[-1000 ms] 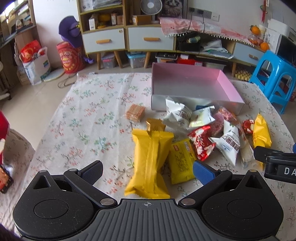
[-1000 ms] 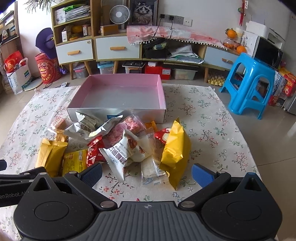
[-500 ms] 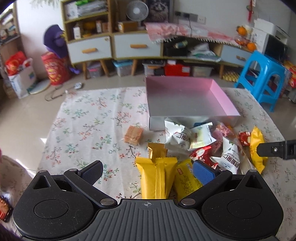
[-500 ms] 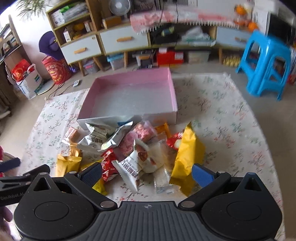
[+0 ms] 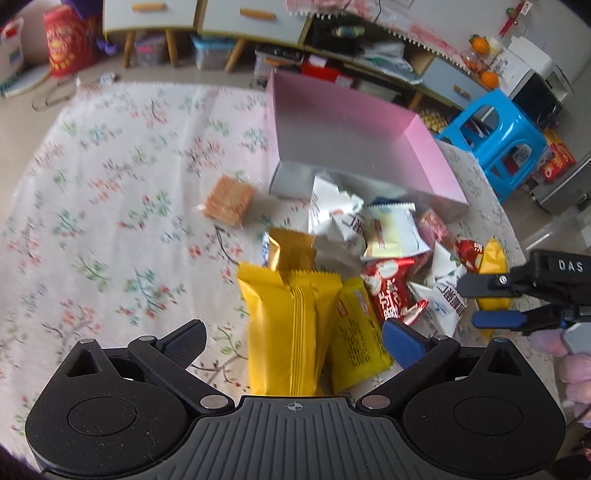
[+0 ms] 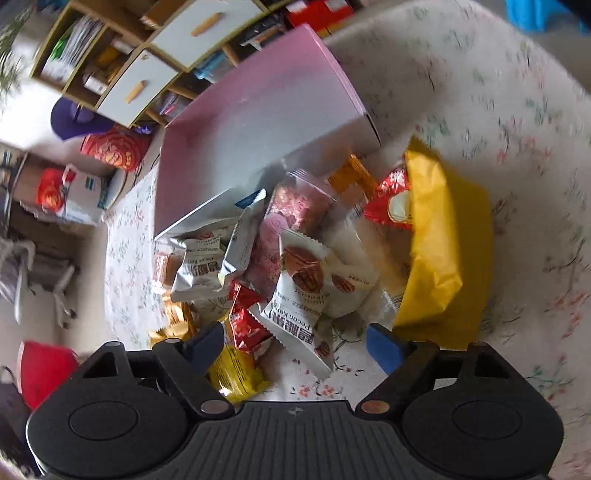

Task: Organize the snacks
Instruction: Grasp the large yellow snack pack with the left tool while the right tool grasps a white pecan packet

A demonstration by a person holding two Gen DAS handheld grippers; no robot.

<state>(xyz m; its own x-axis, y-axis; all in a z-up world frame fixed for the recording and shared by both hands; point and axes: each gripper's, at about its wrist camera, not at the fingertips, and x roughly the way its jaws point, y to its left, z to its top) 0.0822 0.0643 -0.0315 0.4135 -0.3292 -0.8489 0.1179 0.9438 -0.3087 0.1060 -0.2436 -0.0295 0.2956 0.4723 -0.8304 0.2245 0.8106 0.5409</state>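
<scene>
A pile of wrapped snacks lies on the floral cloth in front of an empty pink box (image 5: 343,122), also in the right wrist view (image 6: 258,110). My left gripper (image 5: 293,341) is open above a long yellow packet (image 5: 291,325) and a smaller yellow packet (image 5: 354,332). My right gripper (image 6: 295,345) is open and tilted, over a white pecan packet (image 6: 299,295), with a big yellow bag (image 6: 443,251) to its right. The right gripper also shows at the right edge of the left wrist view (image 5: 491,301).
A lone cracker pack (image 5: 229,201) lies left of the pile. A blue stool (image 5: 495,140) stands beyond the table's right side. Cabinets with drawers (image 5: 236,18) and floor clutter line the back. A red object (image 6: 40,369) is at the lower left.
Both grippers have dropped closer to the snack pile. The right gripper has rolled, tilting its view. Both stay open.
</scene>
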